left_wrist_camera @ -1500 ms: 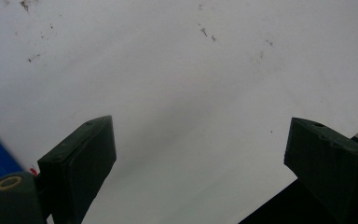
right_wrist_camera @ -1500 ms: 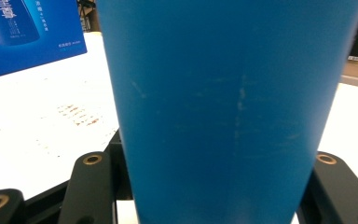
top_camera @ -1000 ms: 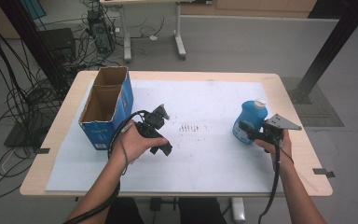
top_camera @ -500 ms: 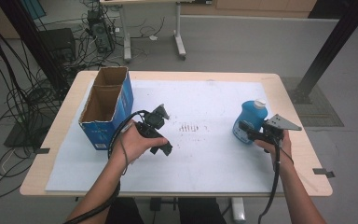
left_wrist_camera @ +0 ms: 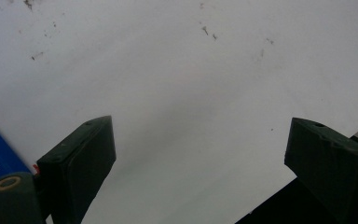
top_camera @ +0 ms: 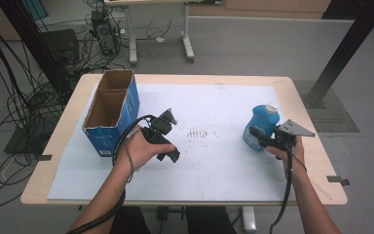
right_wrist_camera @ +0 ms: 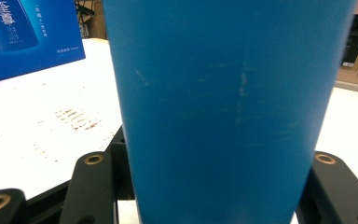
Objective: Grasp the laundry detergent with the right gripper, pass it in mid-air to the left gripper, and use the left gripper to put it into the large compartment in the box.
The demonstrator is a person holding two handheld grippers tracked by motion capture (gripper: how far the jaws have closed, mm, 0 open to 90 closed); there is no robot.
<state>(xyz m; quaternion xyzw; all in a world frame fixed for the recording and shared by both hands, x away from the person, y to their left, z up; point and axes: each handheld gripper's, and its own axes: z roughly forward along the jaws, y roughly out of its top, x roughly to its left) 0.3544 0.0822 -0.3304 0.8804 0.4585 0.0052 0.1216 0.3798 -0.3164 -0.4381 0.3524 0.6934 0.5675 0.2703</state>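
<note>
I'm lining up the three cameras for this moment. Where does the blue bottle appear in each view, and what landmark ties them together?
High view: the blue bottle stands at the table's right, between the right tongs.
Left gripper view: not in it; the white sheet lies ahead.
Right gripper view: the bottle rises from the bottom edge, centre.
Shared landmark: the blue cardboard box, upper left in the right gripper view, bottom-left in the left gripper view.

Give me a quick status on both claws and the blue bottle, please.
Right claw shut on blue bottle, bottle upright on the sheet. Left claw open, holding nothing, beside the cardboard box. Nothing between bottle and box.
</note>
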